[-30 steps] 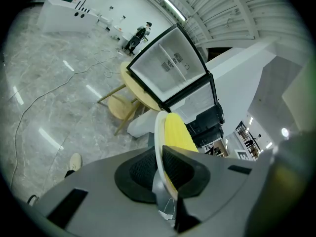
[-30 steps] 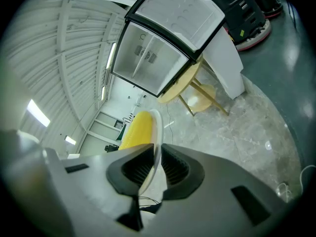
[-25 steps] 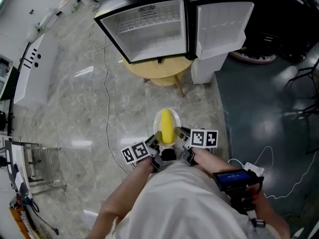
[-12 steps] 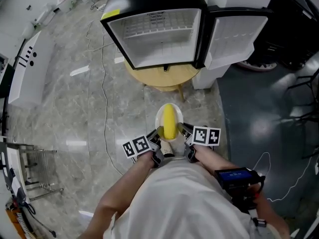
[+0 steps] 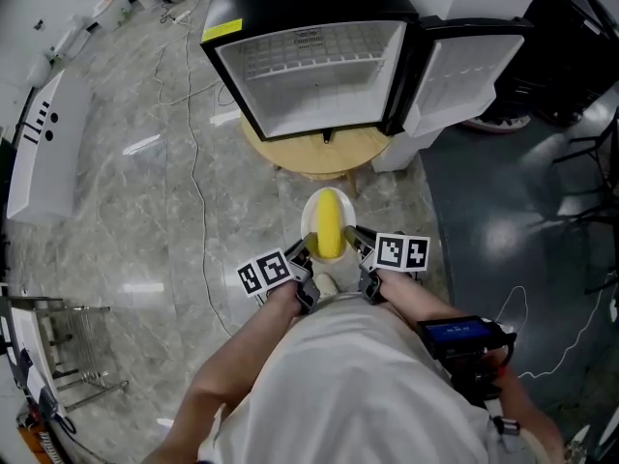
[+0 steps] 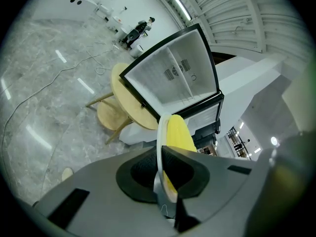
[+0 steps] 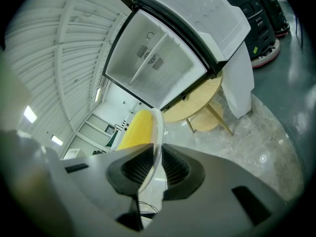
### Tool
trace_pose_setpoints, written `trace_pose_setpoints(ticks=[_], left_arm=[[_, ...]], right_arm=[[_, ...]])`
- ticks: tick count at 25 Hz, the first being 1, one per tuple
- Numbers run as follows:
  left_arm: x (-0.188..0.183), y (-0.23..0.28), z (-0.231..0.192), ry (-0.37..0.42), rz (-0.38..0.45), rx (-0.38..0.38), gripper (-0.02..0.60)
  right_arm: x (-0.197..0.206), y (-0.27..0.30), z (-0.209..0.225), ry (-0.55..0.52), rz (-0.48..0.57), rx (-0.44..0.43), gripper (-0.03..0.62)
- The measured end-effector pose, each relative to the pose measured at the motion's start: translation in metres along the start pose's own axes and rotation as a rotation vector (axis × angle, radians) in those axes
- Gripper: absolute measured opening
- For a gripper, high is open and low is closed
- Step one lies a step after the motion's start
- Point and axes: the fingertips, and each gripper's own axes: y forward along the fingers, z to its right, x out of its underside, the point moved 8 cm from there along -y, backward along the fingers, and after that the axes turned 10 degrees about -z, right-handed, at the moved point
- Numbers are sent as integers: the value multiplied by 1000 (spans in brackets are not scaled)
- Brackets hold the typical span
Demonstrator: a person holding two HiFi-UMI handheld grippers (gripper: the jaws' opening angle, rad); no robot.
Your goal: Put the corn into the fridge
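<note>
The open fridge (image 5: pixel 309 75) fills the upper centre of the head view, standing on a round wooden table (image 5: pixel 319 155). Mid-frame below, a white plate (image 5: pixel 309 222) carries the corn (image 5: pixel 329 225). The left gripper (image 5: pixel 301 255) and right gripper (image 5: pixel 357 244) each clamp the plate's rim from opposite sides. This looks like the carry step. Next, the plate needs lifting level into the fridge.

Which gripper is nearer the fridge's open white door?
Right. The right gripper clamps the round white plate on the side of the open white door; the left gripper clamps the opposite rim, farther off.
</note>
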Motion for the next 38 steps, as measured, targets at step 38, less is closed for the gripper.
trace_pose_setpoints(ticks=[38], left_arm=[[-151, 69, -33, -45, 108, -104, 28]], right_arm=[[-168, 122, 25, -85, -171, -20, 32]])
